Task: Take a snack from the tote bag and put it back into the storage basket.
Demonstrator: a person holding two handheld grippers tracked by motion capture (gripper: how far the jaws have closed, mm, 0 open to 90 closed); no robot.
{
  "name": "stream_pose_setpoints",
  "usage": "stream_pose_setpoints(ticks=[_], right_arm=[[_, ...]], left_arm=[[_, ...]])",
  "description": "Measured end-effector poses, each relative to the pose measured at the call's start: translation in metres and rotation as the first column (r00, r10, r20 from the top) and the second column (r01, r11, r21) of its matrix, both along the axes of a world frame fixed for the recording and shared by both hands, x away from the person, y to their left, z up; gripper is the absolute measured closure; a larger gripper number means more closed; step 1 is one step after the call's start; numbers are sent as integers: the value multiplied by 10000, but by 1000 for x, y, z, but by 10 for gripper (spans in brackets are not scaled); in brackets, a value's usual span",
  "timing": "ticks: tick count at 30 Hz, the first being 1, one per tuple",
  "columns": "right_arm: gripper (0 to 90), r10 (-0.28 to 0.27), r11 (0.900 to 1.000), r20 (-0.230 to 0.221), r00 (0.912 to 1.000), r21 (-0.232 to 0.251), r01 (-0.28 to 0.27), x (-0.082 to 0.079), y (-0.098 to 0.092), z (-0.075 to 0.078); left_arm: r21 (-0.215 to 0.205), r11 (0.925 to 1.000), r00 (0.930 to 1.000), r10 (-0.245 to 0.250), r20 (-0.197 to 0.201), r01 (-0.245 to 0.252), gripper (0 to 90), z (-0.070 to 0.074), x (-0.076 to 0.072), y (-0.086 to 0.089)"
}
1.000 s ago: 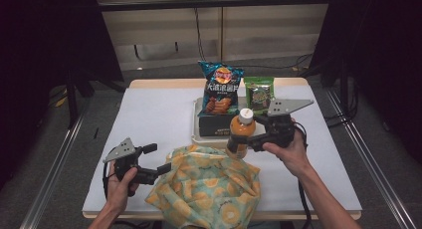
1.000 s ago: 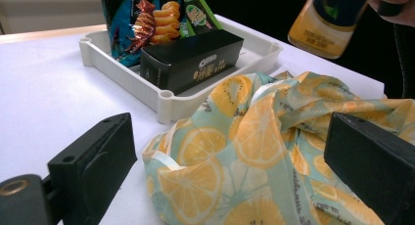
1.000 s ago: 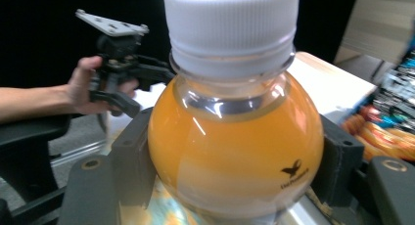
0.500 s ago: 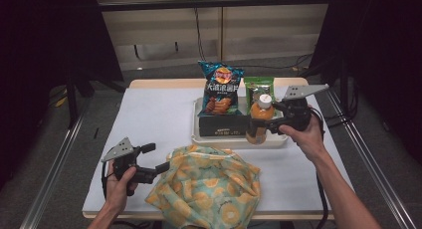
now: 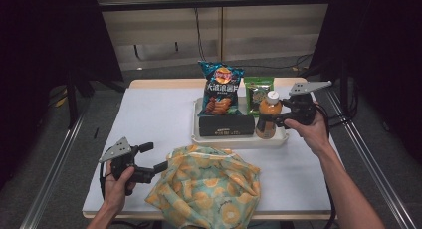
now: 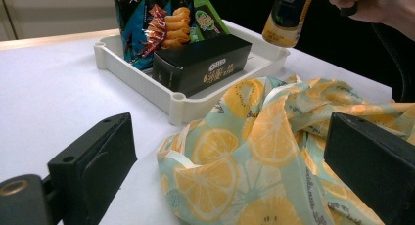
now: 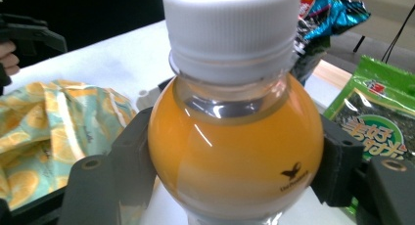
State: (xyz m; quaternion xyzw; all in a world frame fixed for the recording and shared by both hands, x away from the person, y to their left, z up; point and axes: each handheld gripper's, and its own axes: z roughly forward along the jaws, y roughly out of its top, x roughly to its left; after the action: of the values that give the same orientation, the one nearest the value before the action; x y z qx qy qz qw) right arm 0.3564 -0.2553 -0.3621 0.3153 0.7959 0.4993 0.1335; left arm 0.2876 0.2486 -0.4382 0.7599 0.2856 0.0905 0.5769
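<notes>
Juice bottle (image 5: 268,117) sits clamped in your right hand-held gripper (image 5: 276,120), at the white tray's (image 5: 239,141) three o'clock corner; your left hand-held gripper (image 5: 155,157) gapes wide at nine o'clock of the lemon-print cloth (image 5: 209,189).

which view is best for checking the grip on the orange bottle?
Right gripper view: the orange bottle sits close up, its shoulder pressed between both black jaws of the right tongs. The high view shows the whole bottle small, over the tray's right end. The left gripper view catches its lower half, apparently raised.
</notes>
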Motion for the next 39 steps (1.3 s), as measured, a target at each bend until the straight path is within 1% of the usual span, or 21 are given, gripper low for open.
stream_pose_setpoints(ticks=[3,7,11,14,17,19,20,23,28,29,30,32,34,35,37,39], right_arm=[[303,-97,9999,-87,9999,-69,97,6,-2,-6],[303,-323,9994,-157,9994,-119,321,12,-3,-13],[303,-465,9987,-223,9987,-221,460,17,-5,-19],[303,-551,9981,-293,9981,-295,542,20,-6,-23],[303,-587,9982,-302,9978,-175,582,22,-5,-27],[303,-588,9980,-307,9978,-255,580,24,-4,-29],[303,-624,9974,-314,9976,-370,612,24,-4,-30],[303,-627,9972,-350,9974,-440,612,26,-5,-32],[303,-718,9965,-409,9966,-460,699,27,-8,-36],[303,-707,9964,-426,9966,-499,686,27,-8,-37],[302,-724,9960,-440,9964,-552,699,27,-8,-39],[302,-717,9960,-507,9961,-568,688,26,-8,-43],[302,-742,9962,-555,9957,-495,715,26,-9,-48],[302,-788,9956,-579,9952,-552,756,26,-10,-50],[302,-781,9950,-598,9952,-673,740,25,-10,-53],[301,-763,9954,-602,9953,-621,726,25,-10,-54]], left_arm=[[-36,10000,10000,-2,30,2,48,0,0,1],[-12,10000,10000,80,52,-80,48,0,0,2],[6,10000,10000,46,76,-46,48,0,1,2],[6,10000,9999,79,82,-79,48,0,1,2],[12,10000,9999,94,88,-94,48,0,0,2],[9,10000,10000,69,56,-69,48,0,0,1],[14,10000,10000,68,69,-68,48,0,0,1],[-4,10000,10000,77,63,-77,48,1,0,2],[22,10000,10000,69,69,-69,48,0,0,1],[-5,10000,10000,-25,90,26,48,0,0,1],[69,9999,9999,110,69,-111,48,0,0,1],[14,10000,10000,48,43,-48,48,0,0,1],[95,9999,9999,83,60,-83,48,0,0,1],[53,10000,10000,63,29,-63,48,0,0,1],[43,10000,10000,36,53,-37,48,0,0,0],[22,10000,10000,41,30,-41,48,0,-1,0]])
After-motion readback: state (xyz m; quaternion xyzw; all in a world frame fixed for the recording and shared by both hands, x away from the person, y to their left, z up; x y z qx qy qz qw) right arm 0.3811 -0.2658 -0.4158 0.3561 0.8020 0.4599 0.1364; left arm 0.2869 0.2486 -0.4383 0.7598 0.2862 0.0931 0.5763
